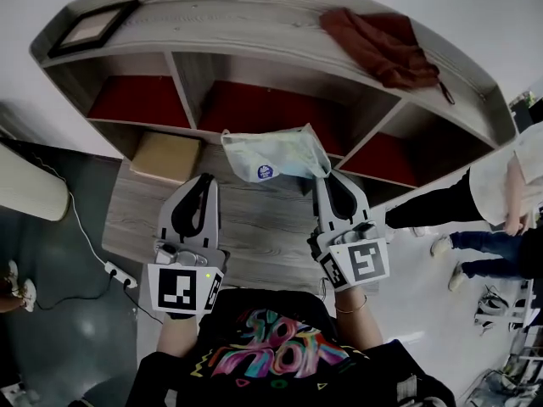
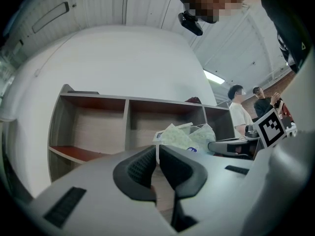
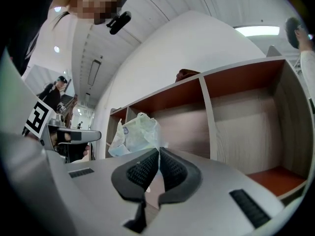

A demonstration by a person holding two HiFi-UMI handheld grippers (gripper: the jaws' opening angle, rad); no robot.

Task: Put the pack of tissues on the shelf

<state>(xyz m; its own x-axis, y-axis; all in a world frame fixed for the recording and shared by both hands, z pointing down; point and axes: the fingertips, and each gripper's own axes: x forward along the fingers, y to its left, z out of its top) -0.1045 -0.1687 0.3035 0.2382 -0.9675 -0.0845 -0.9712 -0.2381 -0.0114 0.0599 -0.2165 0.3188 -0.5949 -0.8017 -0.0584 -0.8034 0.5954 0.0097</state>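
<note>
The pack of tissues [image 1: 278,153], a pale green-white plastic pack with a blue round label, hangs in the air in front of the shelf unit's [image 1: 254,36] middle red-floored compartment. My right gripper [image 1: 323,176] is shut on its right lower corner; in the right gripper view the pack [image 3: 135,134] rises up and left from the closed jaws [image 3: 159,151]. My left gripper [image 1: 207,176] is level with it at the pack's left side. Its jaws [image 2: 157,154] are closed on a thin white edge of the wrapper, and the pack [image 2: 187,136] shows just beyond them.
On the shelf's top lie a dark picture frame [image 1: 93,25] at the left and a red-brown cloth [image 1: 382,45] at the right. A cardboard box [image 1: 165,155] stands low at the shelf's left. A power strip [image 1: 119,274] lies on the floor. People [image 1: 501,193] stand at the right.
</note>
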